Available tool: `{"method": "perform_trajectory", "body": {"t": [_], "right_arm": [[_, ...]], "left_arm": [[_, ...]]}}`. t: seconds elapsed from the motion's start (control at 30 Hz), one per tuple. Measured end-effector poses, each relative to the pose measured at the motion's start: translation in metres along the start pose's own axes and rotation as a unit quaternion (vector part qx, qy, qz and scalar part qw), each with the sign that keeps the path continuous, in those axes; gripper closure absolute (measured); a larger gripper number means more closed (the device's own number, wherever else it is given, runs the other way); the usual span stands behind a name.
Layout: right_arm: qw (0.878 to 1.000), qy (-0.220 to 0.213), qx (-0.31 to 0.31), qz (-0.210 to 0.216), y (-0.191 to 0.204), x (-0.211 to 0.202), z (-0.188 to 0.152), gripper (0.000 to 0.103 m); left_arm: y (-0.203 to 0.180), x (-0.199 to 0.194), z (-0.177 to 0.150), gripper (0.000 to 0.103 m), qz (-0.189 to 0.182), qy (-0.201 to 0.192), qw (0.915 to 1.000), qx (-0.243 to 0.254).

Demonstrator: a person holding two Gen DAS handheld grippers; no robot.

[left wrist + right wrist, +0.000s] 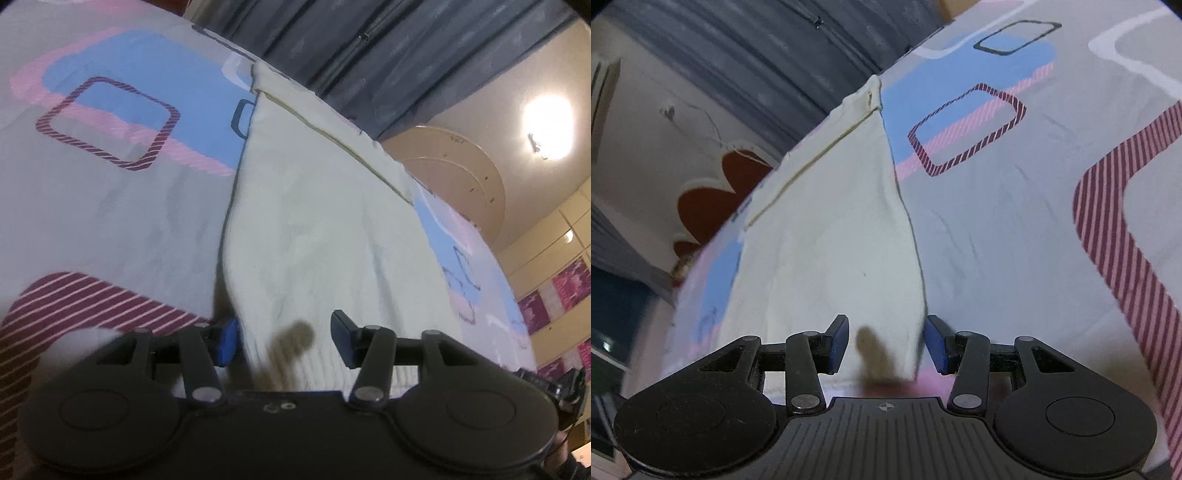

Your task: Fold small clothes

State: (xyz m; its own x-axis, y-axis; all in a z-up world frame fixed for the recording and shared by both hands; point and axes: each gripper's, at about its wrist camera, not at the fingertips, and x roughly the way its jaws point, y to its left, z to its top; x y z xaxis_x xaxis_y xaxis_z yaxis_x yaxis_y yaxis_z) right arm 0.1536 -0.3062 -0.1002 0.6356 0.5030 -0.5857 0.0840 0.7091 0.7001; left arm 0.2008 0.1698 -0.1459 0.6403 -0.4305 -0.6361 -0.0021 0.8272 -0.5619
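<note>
Cream garment (314,229) lay flat on the bedsheet (110,206), long axis running straight away from both claws. Left gripper (284,341) and right gripper (886,343) wide, empty, straddling its near-edge corners.

My left wrist camera sits just behind my left gripper (284,341) and looks forward along its fingers, low and close over the near hem of the cream garment (314,221). The view is tilted, so the patterned bedsheet (110,192) slopes up to the left of the garment and the dark curtain (388,48) stands beyond its far end. My right wrist camera rides the same way behind my right gripper (884,345), equally close to the garment (831,229), tilted the opposite way. Both views share the garment lengthwise, the sheet beside it, and the curtain (757,48) past its far end.
</note>
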Motion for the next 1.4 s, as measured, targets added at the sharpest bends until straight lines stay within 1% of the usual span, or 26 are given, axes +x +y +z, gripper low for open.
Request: {"method": "perform_trajectory", "body": {"t": [0.07,0.1,0.13,0.17,0.23,0.3,0.37,0.4,0.47,0.5,0.57,0.63,0.7,0.83,0.97,1.07,1.13,1.2,1.33,1.37,1.4], "right_arm": [[1.000,0.011,0.000,0.007,-0.002,0.005,0.000,0.078],[1.000,0.017,0.001,0.014,-0.003,0.006,0.000,0.082],[1.000,0.020,0.002,0.021,-0.004,0.007,-0.001,0.085],[0.999,0.021,0.002,0.028,-0.005,0.006,-0.001,0.085],[0.999,0.024,-0.001,0.037,-0.005,0.005,-0.003,0.086],[0.999,0.023,-0.011,0.043,-0.001,0.002,-0.004,0.090],[0.998,0.015,-0.019,0.050,0.004,-0.003,-0.004,0.091],[0.998,0.013,-0.024,0.052,0.005,-0.005,-0.003,0.091],[0.999,0.006,-0.029,0.041,0.007,-0.004,-0.002,0.090],[0.999,0.007,-0.021,0.044,0.005,-0.001,-0.001,0.090],[0.999,0.008,-0.010,0.037,0.001,0.005,0.002,0.090],[1.000,-0.005,-0.012,0.022,-0.002,0.008,0.006,0.090],[1.000,-0.010,0.008,0.025,-0.009,0.014,0.012,0.090],[0.999,-0.018,0.027,0.030,-0.018,0.020,0.025,0.090],[0.999,-0.025,0.026,0.034,-0.021,0.022,0.040,0.089],[0.997,-0.003,0.037,0.068,-0.028,0.029,0.048,0.089],[0.996,0.017,0.032,0.083,-0.028,0.031,0.046,0.089],[0.994,0.027,0.027,0.098,-0.026,0.026,0.037,0.090],[0.987,0.051,0.012,0.149,-0.023,0.007,0.012,0.090],[0.987,0.051,0.007,0.155,-0.020,0.004,0.008,0.090],[0.988,0.047,0.004,0.147,-0.019,0.000,0.006,0.090]], "left_arm": [[-0.002,0.002,0.002,0.055,-0.001,0.000,1.0000,-0.001],[-0.001,0.002,0.002,0.056,0.000,0.000,1.0000,-0.001],[-0.001,0.001,0.001,0.057,-0.001,0.000,1.0000,-0.003],[-0.001,0.000,0.000,0.058,-0.002,-0.001,1.0000,-0.003],[0.001,-0.002,-0.001,0.072,0.004,-0.001,1.0000,-0.001],[0.005,-0.006,-0.001,0.075,-0.001,0.001,1.0000,-0.009],[0.008,-0.009,-0.002,0.074,-0.011,-0.004,0.9998,-0.014],[0.009,-0.010,-0.003,0.069,-0.011,-0.002,0.9998,-0.016],[0.012,-0.009,-0.004,0.068,-0.015,-0.002,0.9996,-0.024],[0.013,-0.009,-0.004,0.067,-0.018,-0.002,0.9994,-0.028],[0.010,-0.008,-0.004,0.067,-0.014,-0.002,0.9996,-0.026],[0.007,-0.006,-0.002,0.065,-0.011,-0.001,0.9997,-0.020],[0.007,-0.007,-0.001,0.064,-0.010,0.000,0.9998,-0.017],[0.007,-0.004,0.003,0.064,-0.007,0.001,0.9999,-0.015],[0.007,-0.002,0.004,0.064,-0.006,0.002,0.9998,-0.018],[0.008,-0.002,0.004,0.064,-0.007,0.001,0.9998,-0.020],[0.009,-0.003,0.003,0.064,-0.009,0.001,0.9997,-0.022],[0.010,-0.006,0.001,0.066,-0.012,0.002,0.9997,-0.022],[0.013,-0.013,-0.004,0.066,-0.021,0.001,0.9995,-0.022],[0.013,-0.013,-0.005,0.066,-0.021,0.001,0.9996,-0.021],[0.014,-0.013,-0.005,0.066,-0.022,0.001,0.9995,-0.021]]}}
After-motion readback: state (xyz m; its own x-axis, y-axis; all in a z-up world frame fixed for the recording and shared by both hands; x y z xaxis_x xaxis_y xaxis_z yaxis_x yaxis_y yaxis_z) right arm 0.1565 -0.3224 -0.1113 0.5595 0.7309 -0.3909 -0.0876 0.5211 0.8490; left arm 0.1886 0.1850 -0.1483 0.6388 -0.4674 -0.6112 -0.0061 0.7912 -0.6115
